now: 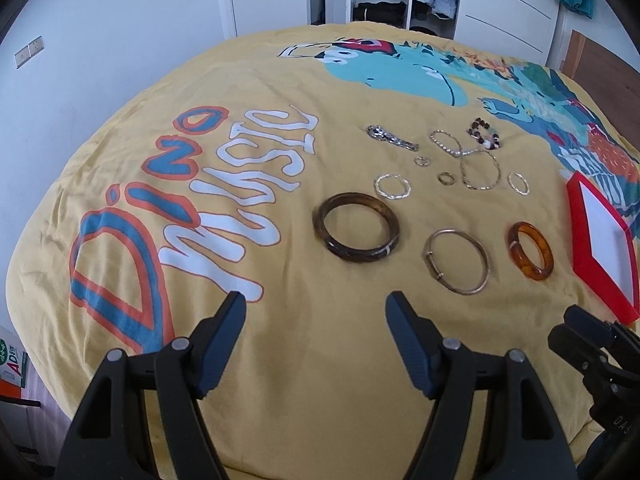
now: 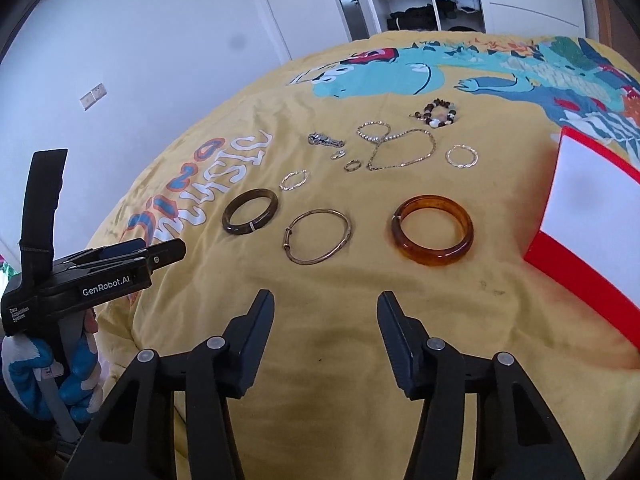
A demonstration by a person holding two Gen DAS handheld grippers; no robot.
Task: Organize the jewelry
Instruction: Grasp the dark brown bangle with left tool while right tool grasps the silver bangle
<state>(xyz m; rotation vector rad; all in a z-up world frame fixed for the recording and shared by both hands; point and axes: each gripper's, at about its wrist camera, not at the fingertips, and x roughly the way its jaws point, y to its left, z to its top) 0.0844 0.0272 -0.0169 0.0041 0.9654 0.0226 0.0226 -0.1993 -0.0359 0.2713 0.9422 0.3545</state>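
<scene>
I am at the very start of sorting: every piece lies loose on the yellow printed bedspread, and nothing is in the shallow red-rimmed tray with a white floor at the right.

My right hand-held gripper hangs above bare cloth with its jaws partly spread and nothing between them. My left hand-held gripper is spread too and empty, also over bare cloth.

Nearest my right side lies the translucent amber resin bangle, flat and just beside the tray. To its left sits the thin gold-coloured metal bangle, then the dark brown mottled bangle, which is the closest piece to my left gripper. Further back are small rings, twisted hoops, a thin chain necklace and a brown-and-white beaded bracelet.

I judge the next move is the amber bangle: I must bring the right jaws forward and down across one side of its band, one pad inside the ring and one outside, close, lift, and carry it right into the tray.
</scene>
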